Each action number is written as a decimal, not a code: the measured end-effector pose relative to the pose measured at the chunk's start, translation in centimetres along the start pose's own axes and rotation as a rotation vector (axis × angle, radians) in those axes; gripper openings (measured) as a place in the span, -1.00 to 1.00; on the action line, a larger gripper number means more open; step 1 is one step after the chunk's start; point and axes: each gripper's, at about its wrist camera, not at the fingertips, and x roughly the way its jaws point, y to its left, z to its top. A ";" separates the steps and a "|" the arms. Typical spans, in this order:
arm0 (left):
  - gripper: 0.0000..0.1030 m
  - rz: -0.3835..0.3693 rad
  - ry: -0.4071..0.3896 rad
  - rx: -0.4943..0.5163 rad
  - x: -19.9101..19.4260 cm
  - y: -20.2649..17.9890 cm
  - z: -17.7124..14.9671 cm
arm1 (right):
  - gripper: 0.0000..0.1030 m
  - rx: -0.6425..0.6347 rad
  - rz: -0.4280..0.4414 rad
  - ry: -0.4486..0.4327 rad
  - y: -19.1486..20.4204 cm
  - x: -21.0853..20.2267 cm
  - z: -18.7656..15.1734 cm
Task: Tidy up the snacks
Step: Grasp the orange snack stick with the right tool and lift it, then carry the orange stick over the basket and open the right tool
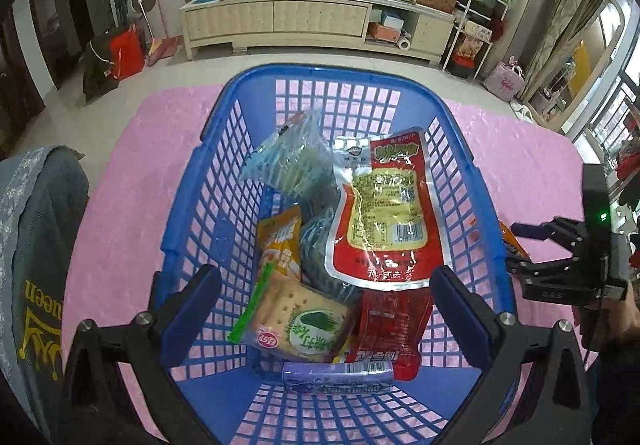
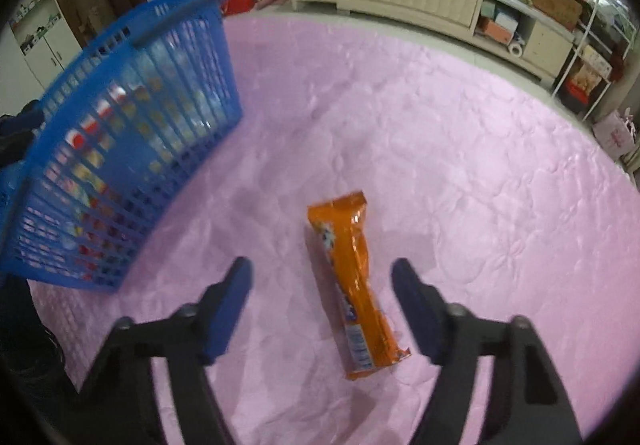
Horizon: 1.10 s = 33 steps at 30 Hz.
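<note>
Now orange packet (image 2: pixel 354 285) between right tongs (image 2: pixel 322 285).

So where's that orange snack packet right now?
In the right wrist view, the orange packet lies flat on the pink cloth, outside the blue basket, between the right gripper's open fingers.

The basket (image 2: pixel 120 149) (holding snack packets (image 1: pixel 384 213)) sits on the tablecloth (image 2: pixel 440 165), left of a lone wrapper (image 2: pixel 356 285).
</note>
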 end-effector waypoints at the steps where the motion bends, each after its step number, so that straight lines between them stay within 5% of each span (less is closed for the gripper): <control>1: 1.00 0.003 0.005 -0.004 0.2 0.0 0.0 | 0.06 -0.007 -0.007 0.008 0.0 0.3 -0.1; 6: 1.00 0.007 0.003 -0.006 0.0 0.0 0.0 | -0.67 -0.042 -0.070 0.013 0.2 0.4 -0.5; 33: 1.00 -0.015 -0.183 0.019 -9.5 1.4 -1.9 | -0.68 -0.136 -0.006 -0.243 10.3 -14.7 2.3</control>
